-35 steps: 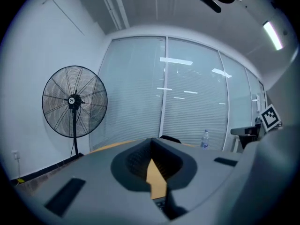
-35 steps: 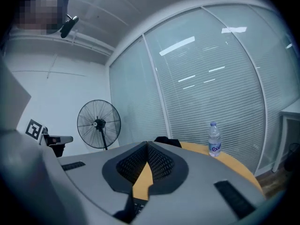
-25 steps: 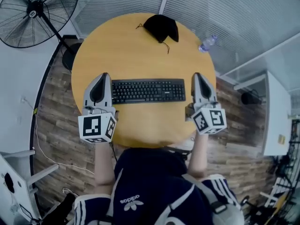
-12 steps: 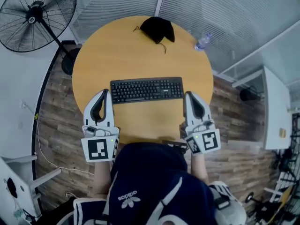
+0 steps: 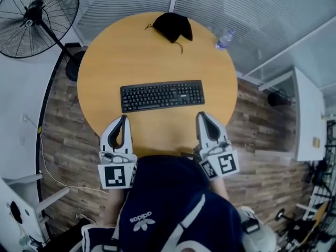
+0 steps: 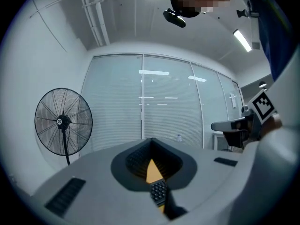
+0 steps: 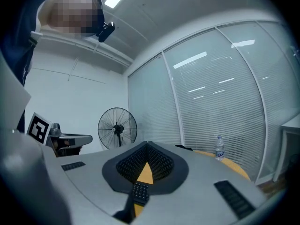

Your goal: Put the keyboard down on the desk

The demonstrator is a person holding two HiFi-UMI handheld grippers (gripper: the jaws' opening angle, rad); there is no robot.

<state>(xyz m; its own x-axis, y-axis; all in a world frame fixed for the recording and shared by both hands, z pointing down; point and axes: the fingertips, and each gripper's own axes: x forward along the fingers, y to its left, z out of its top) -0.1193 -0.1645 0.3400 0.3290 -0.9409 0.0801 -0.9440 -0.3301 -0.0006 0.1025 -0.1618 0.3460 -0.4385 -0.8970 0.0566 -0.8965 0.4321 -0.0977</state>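
Wood-plank floor under everything. One round yellow-wood desk fills the upper centre of the head view. One standing fan at upper left, off the desk. One white table at the right edge, well apart. One black keyboard lies flat on the desk near frame centre, long side running across the frame. Two grippers at the desk's lower edge: left gripper below the keyboard's left end, right gripper below its right end, each apart from it with a strip of bare desk between. Both pairs of fingers pressed together, gripping nothing. In each gripper view the closed jaws block most of the desk; only a sliver of keys shows through the gap. One black cloth item at the desk's top edge. One clear water bottle at its upper-right rim
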